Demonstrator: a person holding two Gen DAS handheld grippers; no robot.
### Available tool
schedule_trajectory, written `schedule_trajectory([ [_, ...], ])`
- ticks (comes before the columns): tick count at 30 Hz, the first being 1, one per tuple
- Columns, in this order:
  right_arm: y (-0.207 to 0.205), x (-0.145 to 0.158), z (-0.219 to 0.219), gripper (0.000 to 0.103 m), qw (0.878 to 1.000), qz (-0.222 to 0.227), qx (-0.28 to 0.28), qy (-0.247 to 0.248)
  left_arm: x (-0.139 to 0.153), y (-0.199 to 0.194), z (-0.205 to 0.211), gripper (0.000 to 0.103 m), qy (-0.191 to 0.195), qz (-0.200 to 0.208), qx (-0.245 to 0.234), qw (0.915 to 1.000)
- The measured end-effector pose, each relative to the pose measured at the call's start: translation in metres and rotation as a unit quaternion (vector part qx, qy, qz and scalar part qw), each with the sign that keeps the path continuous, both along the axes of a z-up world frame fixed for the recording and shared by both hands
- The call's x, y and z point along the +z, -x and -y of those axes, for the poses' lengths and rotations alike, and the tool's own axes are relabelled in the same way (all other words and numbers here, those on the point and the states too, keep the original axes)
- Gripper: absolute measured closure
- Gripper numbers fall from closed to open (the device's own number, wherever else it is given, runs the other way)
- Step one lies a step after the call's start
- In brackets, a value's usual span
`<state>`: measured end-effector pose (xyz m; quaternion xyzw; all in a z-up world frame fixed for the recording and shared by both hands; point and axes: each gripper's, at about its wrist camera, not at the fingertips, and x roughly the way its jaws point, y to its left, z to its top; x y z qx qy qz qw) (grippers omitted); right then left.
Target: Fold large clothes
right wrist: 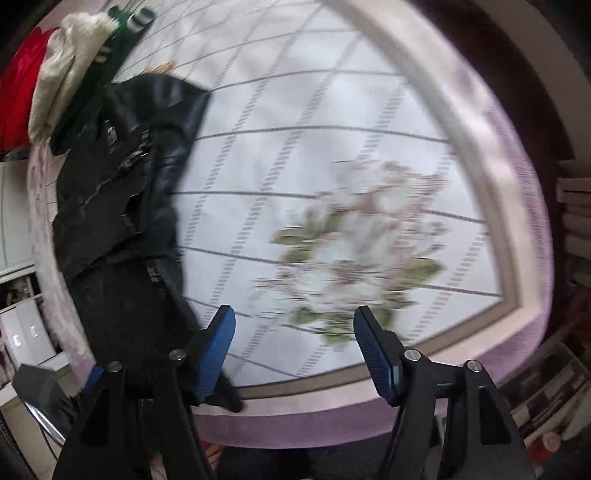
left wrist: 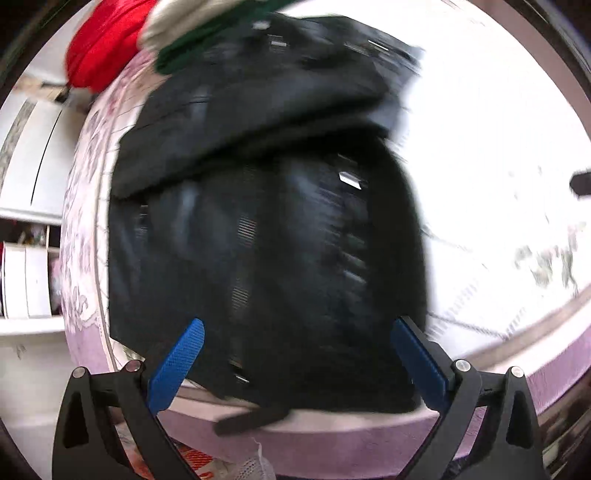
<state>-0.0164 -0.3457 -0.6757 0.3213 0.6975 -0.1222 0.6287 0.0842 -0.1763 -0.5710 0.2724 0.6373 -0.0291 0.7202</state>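
- The left hand-held gripper (left wrist: 297,334) pointed steeply down over the black garment (left wrist: 266,236), jaws spread and grasping nothing.
- The right hand-held gripper (right wrist: 294,325) hung released above the bare bedspread (right wrist: 332,155), beside the garment's edge.
- The folded garment lay near the bed's edge.
- Red (left wrist: 103,48), cream (right wrist: 62,74) and green clothes (right wrist: 122,26) were piled beyond it.
- White shelves (left wrist: 26,273) stood beside the bed.

Daylight was strong and flat. In the left wrist view the white quilted bedspread (left wrist: 480,147) burned out to glare right of the smeared black padded jacket (left wrist: 266,221). In the right wrist view the bedspread's floral print (right wrist: 362,254) was streaked with blur. Both views curved and darkened at the rims.
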Motion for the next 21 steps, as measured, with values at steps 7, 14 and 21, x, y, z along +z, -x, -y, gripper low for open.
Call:
schedule_trajectory([
  [7,0.024,-0.014,0.011,0.034,0.998,-0.017,-0.015,0.057,-0.063,0.019,0.043,0.000,-0.096,0.006,-0.061,0.9935],
  [14,0.040,-0.024,0.026,0.034,0.997,-0.011,-0.044,0.062,-0.048,-0.011,0.024,0.000,-0.113,0.045,-0.011,0.9925],
  [21,0.025,-0.028,0.010,0.034,0.997,0.010,-0.052,0.055,-0.062,-0.018,0.022,0.000,-0.209,0.104,-0.052,0.9710],
])
